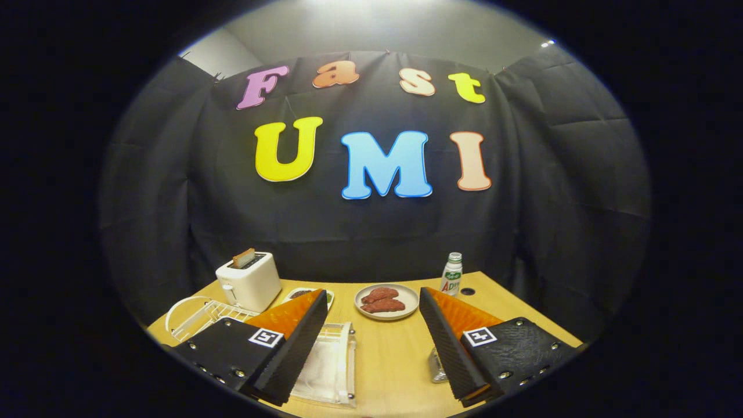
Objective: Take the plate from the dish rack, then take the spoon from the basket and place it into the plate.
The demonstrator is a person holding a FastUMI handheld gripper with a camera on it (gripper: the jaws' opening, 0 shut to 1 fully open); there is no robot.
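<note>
The tool (371,342) is hanging above the near edge of the worktop (389,354) with its 2 fingers spread wide apart, released and gripping nothing; bare wood is showing between them. Just under the left finger a clear mesh basket (331,366) is lying, and a metallic bit (too little showing to name) is peeking out beside the right finger. Further out on the left, a white wire dish rack (200,316) is sitting just beside a white toaster (248,280) with a slice in its slot. A white rim is arching at the rack's left end, probably the plate (177,310) standing on edge, though I cannot tell for sure. Beyond the fingers a small dish with 2 reddish pieces (386,302) is resting mid-worktop, a green-edged dish (310,293) is showing behind the left fingertip, and a small bottle (451,274) is standing at the far right.

By my reading, step 1 is in hand: nothing is being carried, so the plate is waiting in the rack. The next move is calling for swinging the tool left and lining the fingers up across the plate's thin rim. If it is upright, its flat face is pointing along the rack. The spoon I cannot make out in the basket, so its long axis is staying unknown.
</note>
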